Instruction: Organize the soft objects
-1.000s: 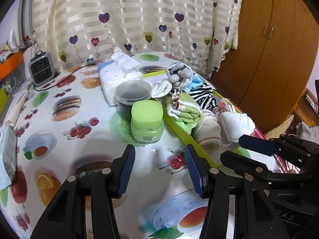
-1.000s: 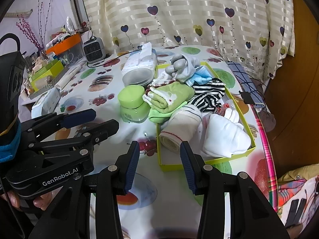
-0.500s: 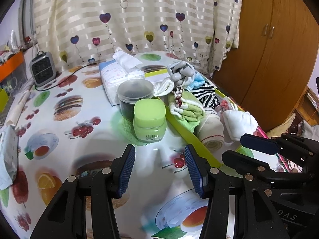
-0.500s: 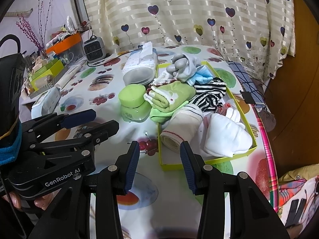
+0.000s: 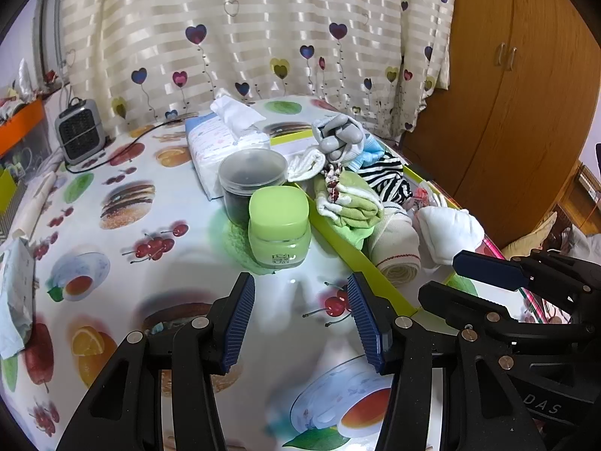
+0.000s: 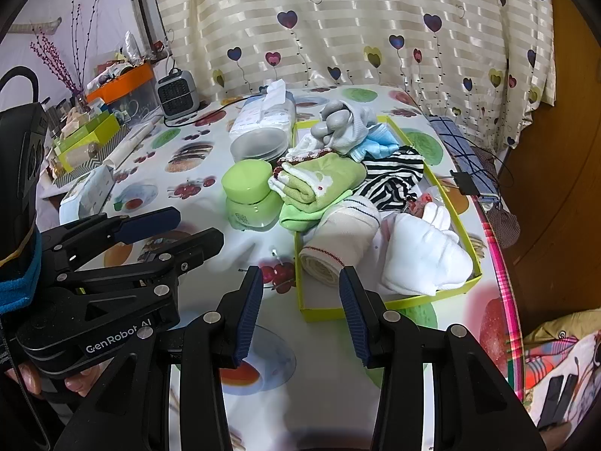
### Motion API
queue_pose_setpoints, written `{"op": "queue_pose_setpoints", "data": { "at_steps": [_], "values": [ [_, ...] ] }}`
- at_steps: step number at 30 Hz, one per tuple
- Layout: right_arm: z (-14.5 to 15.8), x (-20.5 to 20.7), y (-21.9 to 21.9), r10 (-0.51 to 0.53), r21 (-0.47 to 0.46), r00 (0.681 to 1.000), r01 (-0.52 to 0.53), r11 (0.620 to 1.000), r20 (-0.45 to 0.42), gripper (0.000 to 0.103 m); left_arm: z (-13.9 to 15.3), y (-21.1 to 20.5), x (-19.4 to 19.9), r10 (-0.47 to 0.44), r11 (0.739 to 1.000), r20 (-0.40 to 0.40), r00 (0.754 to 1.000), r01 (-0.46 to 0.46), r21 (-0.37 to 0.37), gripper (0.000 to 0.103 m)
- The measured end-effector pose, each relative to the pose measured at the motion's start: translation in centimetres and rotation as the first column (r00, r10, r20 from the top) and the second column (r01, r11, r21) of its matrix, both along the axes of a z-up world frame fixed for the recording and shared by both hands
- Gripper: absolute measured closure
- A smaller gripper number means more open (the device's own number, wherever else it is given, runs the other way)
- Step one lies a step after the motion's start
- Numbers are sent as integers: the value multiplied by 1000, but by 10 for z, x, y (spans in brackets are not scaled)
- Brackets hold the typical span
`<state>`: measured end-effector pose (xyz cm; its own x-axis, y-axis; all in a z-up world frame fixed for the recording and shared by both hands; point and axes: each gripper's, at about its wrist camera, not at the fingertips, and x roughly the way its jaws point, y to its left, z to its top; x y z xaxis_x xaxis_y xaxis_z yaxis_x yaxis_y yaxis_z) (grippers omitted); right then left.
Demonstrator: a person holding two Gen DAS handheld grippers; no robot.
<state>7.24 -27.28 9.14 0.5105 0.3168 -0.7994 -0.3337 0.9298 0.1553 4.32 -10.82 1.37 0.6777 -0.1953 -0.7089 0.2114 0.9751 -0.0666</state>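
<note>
A yellow-green tray (image 6: 379, 306) on the table holds rolled and folded socks and cloths: a beige roll (image 6: 340, 238), a white bundle (image 6: 424, 255), a green folded cloth (image 6: 323, 184), a striped black-and-white piece (image 6: 390, 184), a grey bundle (image 6: 343, 124) and a blue cloth (image 6: 377, 146). The tray (image 5: 360, 259) also shows in the left wrist view with the beige roll (image 5: 396, 244) and white bundle (image 5: 447, 229). My left gripper (image 5: 300, 319) is open and empty over the tablecloth near the tray's corner. My right gripper (image 6: 300, 308) is open and empty just before the tray's front edge.
A green-lidded jar (image 5: 280, 225), a dark lidded container (image 5: 251, 180) and a tissue pack (image 5: 225, 139) stand left of the tray. A small heater (image 5: 79, 133) and boxes (image 6: 86, 139) sit at the far left. The table edge (image 6: 503, 274) runs at the right, by a wooden wardrobe (image 5: 507, 86).
Both grippers have edged slightly forward toward the tray; their jaws stay open and empty. Nothing on the table has moved.
</note>
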Motion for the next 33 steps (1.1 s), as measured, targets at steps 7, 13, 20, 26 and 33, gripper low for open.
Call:
{"op": "queue_pose_setpoints", "data": {
  "at_steps": [7,13,20,26,33],
  "values": [
    [0,0,0,0,-1,1000,0,1000,1,59,-1,0,0,1,1000,-1,1000,-1,-1,52],
    [1,0,1,1,0,1000,-1,1000,-1,59,0,-1,0,1,1000,-1,1000,-1,0,52],
    [1,0,1,1,-1,1000,-1,1000,-1,59,-2,-1,-1,4,1000,-5,1000,-4,3,52],
    [1,0,0,0,-1,1000,0,1000,-1,59,-3,-1,-1,1,1000,-6,1000,-1,3,52],
    [1,0,0,0,-1,1000,0,1000,-2,60,-8,-2,-3,-2,1000,-12,1000,2,2,52]
  ]
}}
